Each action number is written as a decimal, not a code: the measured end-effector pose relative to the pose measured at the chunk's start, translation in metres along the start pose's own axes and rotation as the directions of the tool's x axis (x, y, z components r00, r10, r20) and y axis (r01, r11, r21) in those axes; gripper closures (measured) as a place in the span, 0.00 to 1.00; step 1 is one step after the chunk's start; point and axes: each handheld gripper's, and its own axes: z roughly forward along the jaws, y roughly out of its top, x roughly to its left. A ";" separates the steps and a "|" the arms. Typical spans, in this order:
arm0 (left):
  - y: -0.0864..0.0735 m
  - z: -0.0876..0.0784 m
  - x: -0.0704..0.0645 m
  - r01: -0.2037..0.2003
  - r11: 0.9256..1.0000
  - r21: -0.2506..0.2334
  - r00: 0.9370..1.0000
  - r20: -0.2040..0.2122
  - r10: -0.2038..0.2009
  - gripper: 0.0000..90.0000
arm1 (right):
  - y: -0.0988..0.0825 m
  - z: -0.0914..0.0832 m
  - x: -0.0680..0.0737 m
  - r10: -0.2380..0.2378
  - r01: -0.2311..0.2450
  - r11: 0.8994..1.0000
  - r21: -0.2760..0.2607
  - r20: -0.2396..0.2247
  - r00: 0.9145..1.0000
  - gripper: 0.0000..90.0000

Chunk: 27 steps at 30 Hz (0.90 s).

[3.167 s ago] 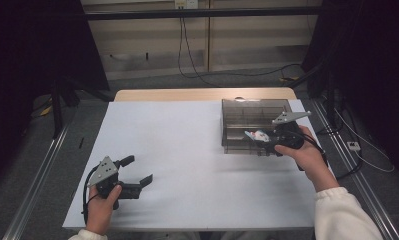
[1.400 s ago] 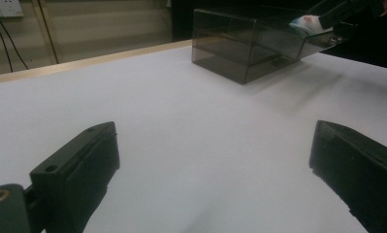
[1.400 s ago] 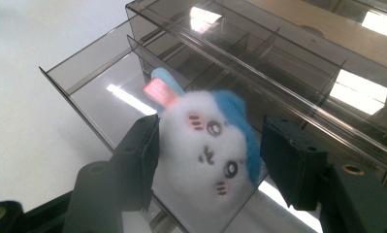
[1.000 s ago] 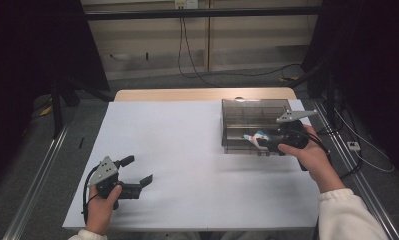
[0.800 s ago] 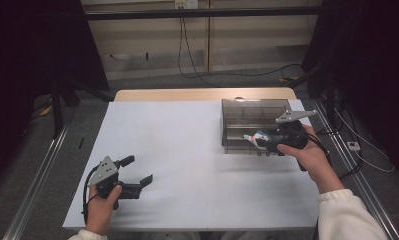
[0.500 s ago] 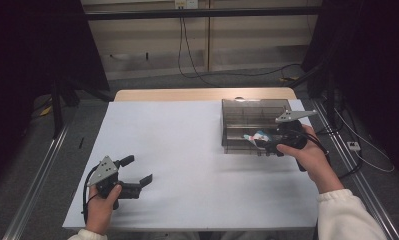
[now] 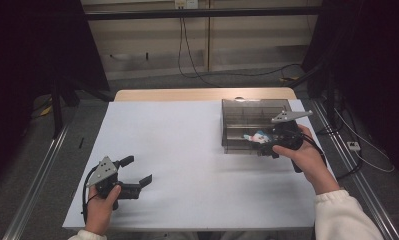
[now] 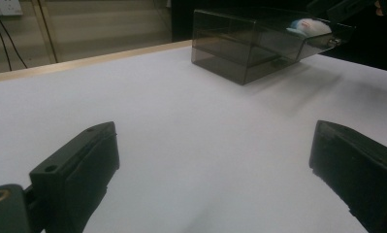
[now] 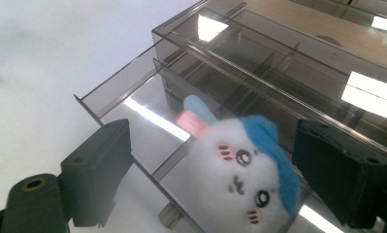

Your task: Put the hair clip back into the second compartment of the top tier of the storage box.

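Right tool: we see its jaws just opening, the plush toy between them, unpressed, in the smoky box.
Left tool: open above the tabletop.

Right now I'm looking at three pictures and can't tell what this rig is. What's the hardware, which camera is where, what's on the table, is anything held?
There is no robot arm here: a person holds a hand-held two-jaw gripper in each hand. The high view looks down from above the person's side of the table, which has a white top. The other two pictures come from cameras riding on the grippers, looking along their black jaws.

The left gripper sits near the front left with its jaws wide apart over bare table and nothing between them. The right gripper is at a smoky clear plastic organizer box with compartments. A small white plush toy with blue ears lies in the box's near section, between the right gripper's jaws. Those jaws have just been opening and the pads stand clear of the toy, so nothing is held.
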 end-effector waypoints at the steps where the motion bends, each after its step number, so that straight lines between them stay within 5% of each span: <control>1: 0.000 0.000 0.000 -0.001 1.000 0.001 1.000 0.001 0.001 0.04 | 0.000 0.000 0.001 -0.002 0.002 1.000 -0.001 -0.003 1.000 0.16; 27: 0.000 0.000 -0.001 -0.006 1.000 0.004 1.000 0.002 0.006 0.04 | 0.004 0.000 0.029 -0.044 0.040 0.998 -0.043 -0.076 0.996 0.15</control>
